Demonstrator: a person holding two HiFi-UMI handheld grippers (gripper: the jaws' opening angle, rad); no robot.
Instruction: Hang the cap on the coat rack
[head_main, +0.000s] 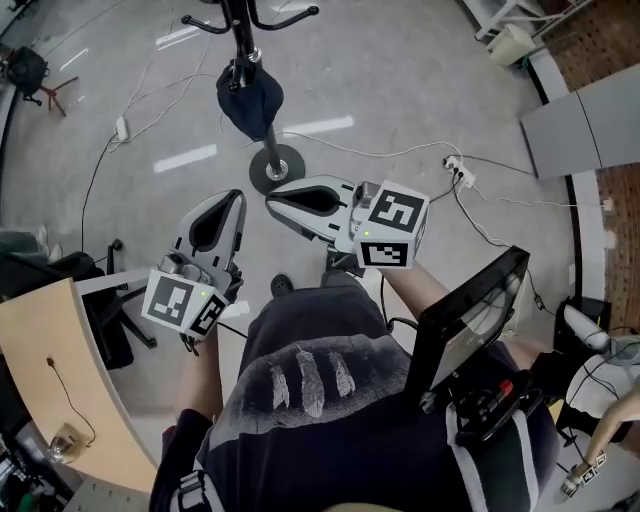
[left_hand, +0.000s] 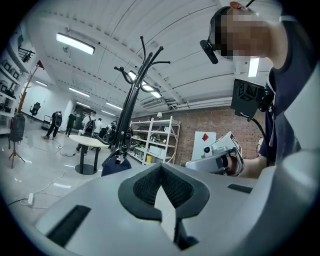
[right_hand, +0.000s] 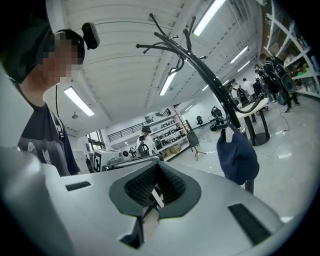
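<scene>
A dark navy cap (head_main: 250, 100) hangs on the black coat rack (head_main: 240, 35), partway up the pole and above its round base (head_main: 276, 167). Both grippers are held level, short of the rack and apart from the cap. My left gripper (head_main: 224, 198) is shut with nothing in it. My right gripper (head_main: 276, 200) lies turned to the left beside it, pads together and empty. In the left gripper view the closed pads (left_hand: 161, 167) point at the cap (left_hand: 116, 165) and rack (left_hand: 132, 100). From the right gripper (right_hand: 156, 167), the cap (right_hand: 237, 155) hangs to the right on the rack (right_hand: 200, 65).
White cables and a power strip (head_main: 460, 170) lie on the grey floor around the rack. A curved wooden desk (head_main: 60, 370) stands at the left, and a black monitor (head_main: 470, 310) at the right. A round table (left_hand: 90, 142), shelves (left_hand: 155, 142) and people stand far off.
</scene>
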